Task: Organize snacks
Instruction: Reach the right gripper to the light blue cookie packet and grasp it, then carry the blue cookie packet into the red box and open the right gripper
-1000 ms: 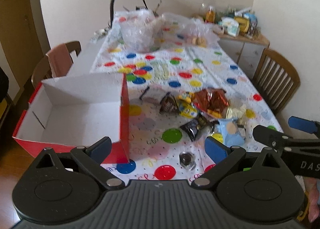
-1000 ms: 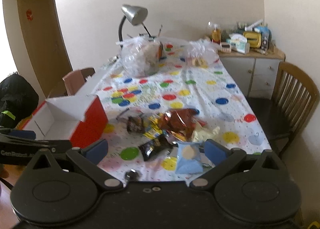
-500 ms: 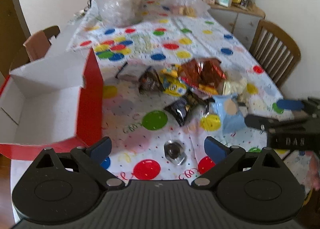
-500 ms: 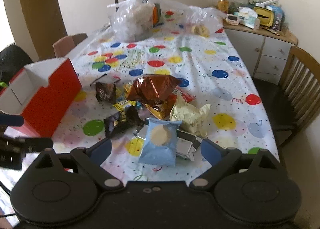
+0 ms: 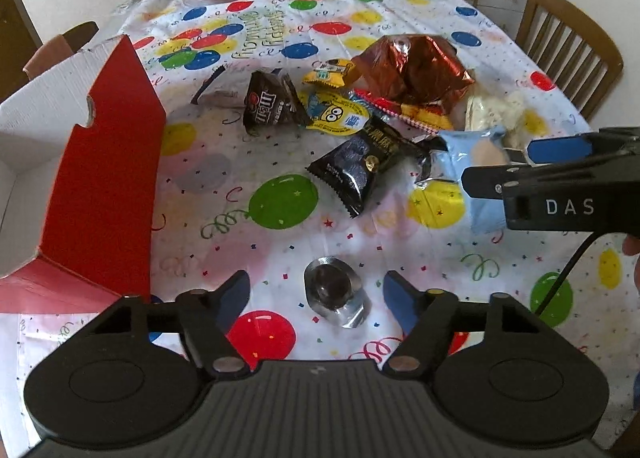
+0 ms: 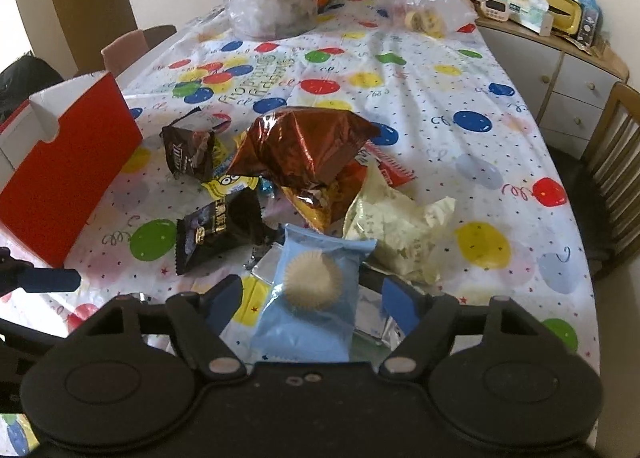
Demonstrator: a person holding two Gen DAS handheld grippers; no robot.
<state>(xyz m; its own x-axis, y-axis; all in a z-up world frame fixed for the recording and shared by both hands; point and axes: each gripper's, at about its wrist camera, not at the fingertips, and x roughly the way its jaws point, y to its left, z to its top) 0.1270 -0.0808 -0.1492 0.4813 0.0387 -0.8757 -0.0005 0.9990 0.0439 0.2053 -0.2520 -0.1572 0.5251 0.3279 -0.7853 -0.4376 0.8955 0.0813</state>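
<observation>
Snacks lie heaped on the desk (image 6: pixel 520 146) just to the right of the red box (image 5: pixel 108 162), which stands open-topped at the desk's left edge and looks empty from what I can see of it. Nearest my right gripper (image 6: pixel 312 300) is the pale blue cake packet (image 6: pixel 312 290), lying flat between its spread fingers; both jaws stand wide apart and grip nothing. My left gripper (image 5: pixel 316 294) is likewise spread, empty, with a small foil-wrapped sweet (image 5: pixel 334 294) on the cloth between its fingers, nearer me than the box's front corner. Farther from the box sit a brown foil bag (image 6: pixel 304 150), a black packet (image 6: pixel 220 230) and a cream packet (image 6: pixel 400 234). I judge the blue packet light, puffy and slick, its cake easily crushed, so I would pinch it across the crimped end seam or gently across its narrow width. The sweet looks hard and small, likely to squirt sideways unless I centre on it.
</observation>
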